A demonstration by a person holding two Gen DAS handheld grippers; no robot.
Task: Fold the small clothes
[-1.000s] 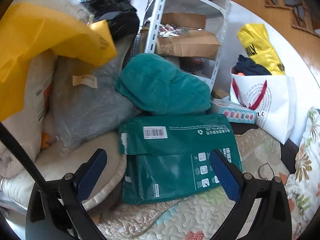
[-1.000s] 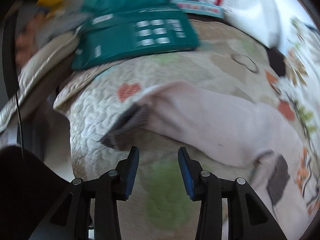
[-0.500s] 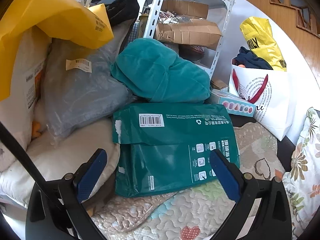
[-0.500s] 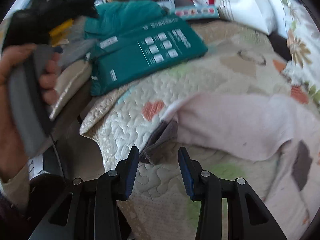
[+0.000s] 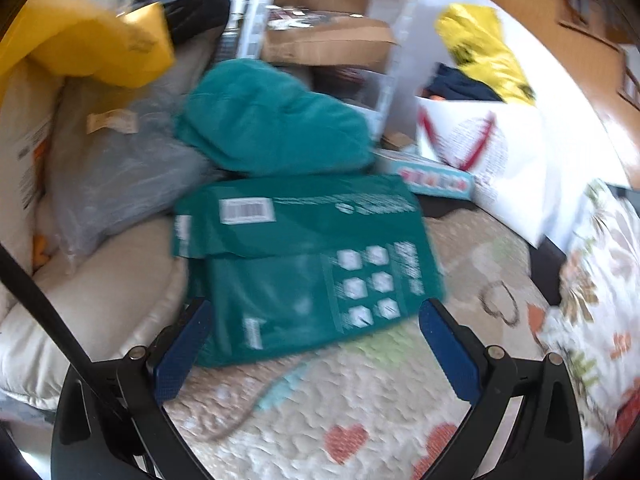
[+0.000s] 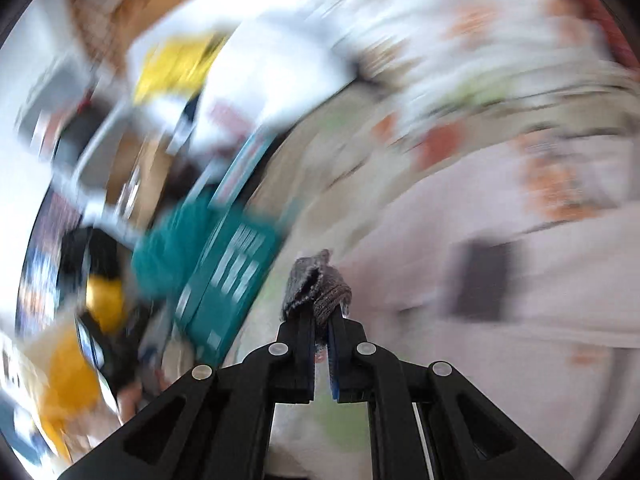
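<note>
Your right gripper (image 6: 320, 316) has its jaws closed on the grey ribbed cuff (image 6: 316, 286) of the pale pink knitted garment (image 6: 500, 280); they have just been closing, and the cuff is bunched between the pads and sticks up past the fingertips. The rest of that garment spreads away to the right across the quilted bedcover with heart patches (image 6: 360, 168), with a dark grey patch (image 6: 482, 276) on it. The right wrist view is heavily blurred, so finer detail of how the garment lies cannot be told.

Your left gripper (image 5: 312, 344) stands wide open with nothing between its blue pads (image 5: 182, 354). It hangs above the same bedcover near its far edge, where a dark green plastic mailing bag with a barcode label (image 5: 304, 256) lies flat. Behind the bag a teal plush cushion (image 5: 272, 120) leans on a grey plastic-wrapped bundle (image 5: 120, 168). A white tote bag with red ribbon print (image 5: 496, 160) stands at the right, a white metal shelf (image 5: 260, 12) behind.
</note>
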